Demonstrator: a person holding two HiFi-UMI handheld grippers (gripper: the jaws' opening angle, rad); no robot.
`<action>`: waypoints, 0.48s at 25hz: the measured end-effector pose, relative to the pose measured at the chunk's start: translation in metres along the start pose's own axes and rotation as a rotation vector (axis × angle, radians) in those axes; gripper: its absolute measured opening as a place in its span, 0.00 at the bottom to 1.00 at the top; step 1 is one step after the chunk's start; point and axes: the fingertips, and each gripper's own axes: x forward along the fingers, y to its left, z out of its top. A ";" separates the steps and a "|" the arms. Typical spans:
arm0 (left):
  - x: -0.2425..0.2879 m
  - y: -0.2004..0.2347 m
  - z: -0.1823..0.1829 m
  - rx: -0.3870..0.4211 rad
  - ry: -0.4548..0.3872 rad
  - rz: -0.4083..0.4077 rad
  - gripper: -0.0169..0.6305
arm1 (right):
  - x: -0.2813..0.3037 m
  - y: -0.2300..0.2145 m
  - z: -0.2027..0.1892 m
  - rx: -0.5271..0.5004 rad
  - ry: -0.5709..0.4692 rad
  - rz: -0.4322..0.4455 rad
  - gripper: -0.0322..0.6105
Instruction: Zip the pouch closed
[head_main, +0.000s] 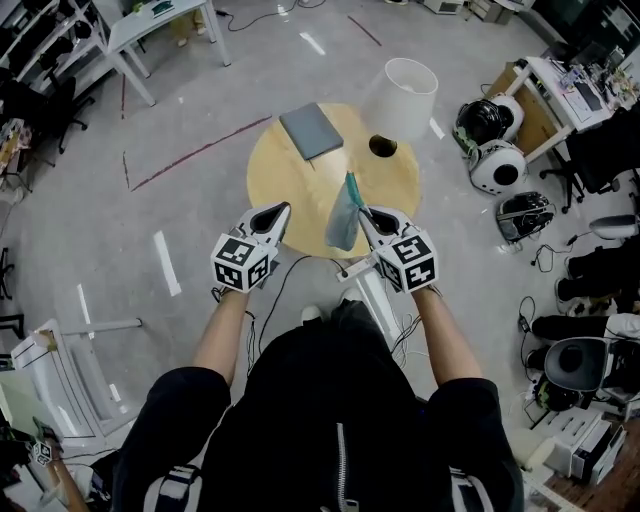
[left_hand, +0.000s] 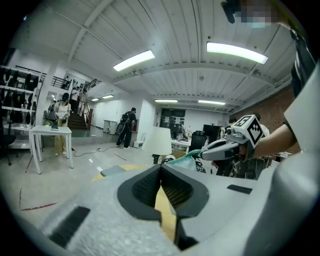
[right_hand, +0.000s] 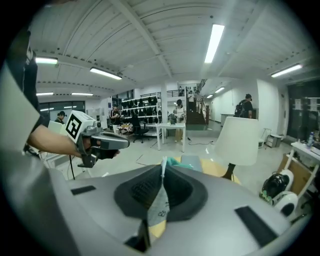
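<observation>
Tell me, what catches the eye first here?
A teal pouch is held up by the right claw, which is clamped on its edge, over a round yellow table. The left claw beside it is closed on nothing. On the table's far side are a white lamp and a flat grey item.

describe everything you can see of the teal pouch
The pouch is a soft, flat bag, teal with a paler greyish side, fabric by the look. It hangs edge-on above the near rim of the round wooden table, pinched at one edge between the fingers of the right gripper. Nothing else touches it. Whether its zip is open cannot be told.
</observation>
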 end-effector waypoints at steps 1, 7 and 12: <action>0.000 0.000 0.001 0.003 -0.003 0.003 0.03 | 0.000 -0.001 0.003 0.008 -0.010 -0.008 0.07; 0.003 0.002 0.005 0.015 -0.003 0.011 0.03 | -0.002 -0.013 0.016 0.023 -0.055 -0.065 0.07; 0.002 0.002 0.010 0.014 -0.014 0.009 0.03 | -0.006 -0.018 0.025 0.041 -0.090 -0.088 0.07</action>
